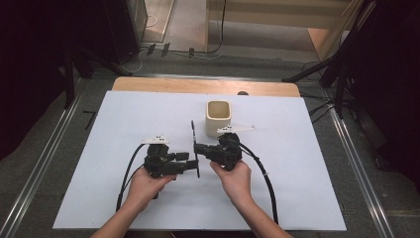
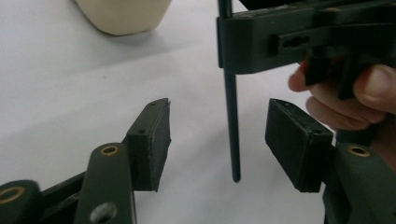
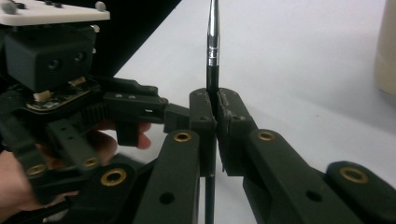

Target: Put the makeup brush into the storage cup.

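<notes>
A white desk (image 1: pixel 124 198) carried a cream cup (image 1: pixel 218 116). The right gripper (image 3: pixel 214 109) had its jaws clamped on a thin black brush (image 2: pixel 232 126) with a metal ferrule, held upright. The left gripper (image 2: pixel 217 140) had its jaws apart either side of the handle, not touching. The handover looked half done.
</notes>
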